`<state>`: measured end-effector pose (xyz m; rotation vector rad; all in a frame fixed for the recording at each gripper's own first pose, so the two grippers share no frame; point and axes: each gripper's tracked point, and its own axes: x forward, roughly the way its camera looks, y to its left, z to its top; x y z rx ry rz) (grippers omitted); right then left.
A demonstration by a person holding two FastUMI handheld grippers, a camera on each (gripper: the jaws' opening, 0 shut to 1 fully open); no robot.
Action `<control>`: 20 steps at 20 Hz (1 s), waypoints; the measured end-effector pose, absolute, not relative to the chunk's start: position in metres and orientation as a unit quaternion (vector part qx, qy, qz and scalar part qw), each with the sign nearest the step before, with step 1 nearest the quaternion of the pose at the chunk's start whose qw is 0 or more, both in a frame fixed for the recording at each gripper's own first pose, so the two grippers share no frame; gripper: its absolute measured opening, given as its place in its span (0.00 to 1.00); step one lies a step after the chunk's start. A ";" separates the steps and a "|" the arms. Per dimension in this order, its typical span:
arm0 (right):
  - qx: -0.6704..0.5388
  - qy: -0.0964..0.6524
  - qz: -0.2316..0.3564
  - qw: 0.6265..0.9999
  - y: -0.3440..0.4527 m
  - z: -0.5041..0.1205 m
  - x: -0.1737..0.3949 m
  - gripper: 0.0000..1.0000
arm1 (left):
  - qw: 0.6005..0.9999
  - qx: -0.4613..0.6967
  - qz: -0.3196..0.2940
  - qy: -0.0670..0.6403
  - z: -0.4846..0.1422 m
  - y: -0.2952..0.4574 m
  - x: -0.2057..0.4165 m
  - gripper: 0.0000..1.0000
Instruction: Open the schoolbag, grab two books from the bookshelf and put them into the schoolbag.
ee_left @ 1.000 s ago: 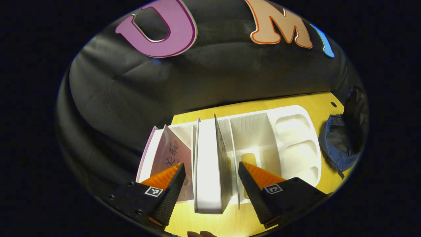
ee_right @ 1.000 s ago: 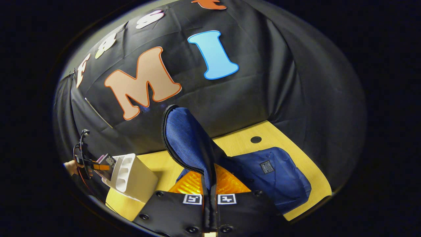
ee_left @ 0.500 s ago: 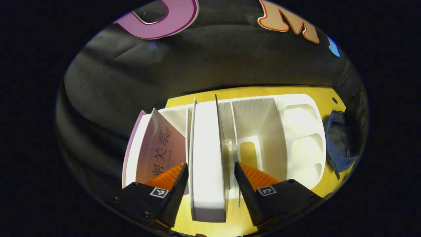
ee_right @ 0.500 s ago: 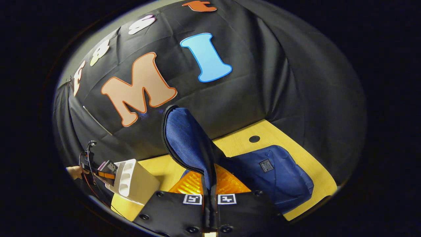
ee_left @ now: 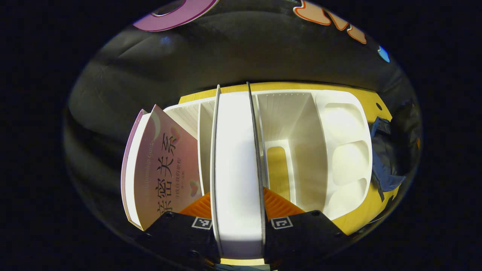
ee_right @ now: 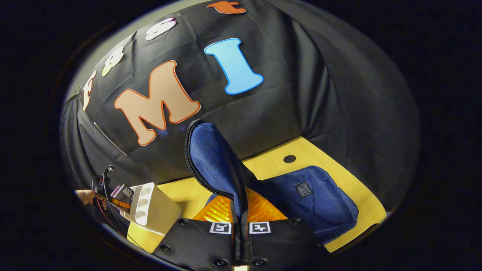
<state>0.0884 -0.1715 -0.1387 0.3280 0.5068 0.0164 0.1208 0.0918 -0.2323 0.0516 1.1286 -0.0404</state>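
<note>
Both pairs of jaws were occupied: the left gripper (ee_left: 238, 210) straddled a white book (ee_left: 236, 169), one finger on each cover, apparently touching, though whether they pressed yet could not be told. The right gripper (ee_right: 240, 226) was clamped tight on the schoolbag's flap (ee_right: 214, 162), which rose straight up from between its fingers.

Largest came the yellow wood-grain table (ee_right: 320, 158), smooth, with a round dark hole beyond the right jaws. On it, ahead and to the right of those jaws, lay the blue schoolbag (ee_right: 320, 203), soft woven cloth with a dark zip along the raised flap's edge and a small sewn patch. Around the left jaws stood the white bookshelf (ee_left: 339, 124), hard moulded plastic with ribbed inner walls, upright dividers and rounded trays off to the right. The white book stood upright in a slot, its pale page edges running forward between thin dark covers. Left of the jaws a pink glossy book (ee_left: 165, 173) leaned outward.

By my judgement the bag was open and the first book was being taken. Next the left fingers would need a firm squeeze, then a straight pull out of the slot without tipping the shelf.
</note>
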 end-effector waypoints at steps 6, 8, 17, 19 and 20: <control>0.162 0.249 0.002 0.955 -0.173 -0.138 0.089 0.05 | 0.847 0.032 -0.010 0.531 -0.226 0.104 0.115 0.41; 0.165 0.250 -0.001 0.954 -0.174 -0.138 0.088 0.05 | 0.852 0.041 -0.009 0.522 -0.219 0.110 0.115 0.40; 0.166 0.256 -0.004 0.952 -0.173 -0.140 0.087 0.05 | 0.863 -0.001 -0.016 0.504 -0.191 0.106 0.095 0.39; 0.167 0.256 -0.005 0.952 -0.173 -0.140 0.087 0.05 | 0.864 -0.018 -0.016 0.503 -0.182 0.105 0.082 0.39; 0.168 0.257 -0.006 0.952 -0.173 -0.140 0.087 0.05 | 0.866 -0.022 -0.017 0.500 -0.180 0.107 0.079 0.41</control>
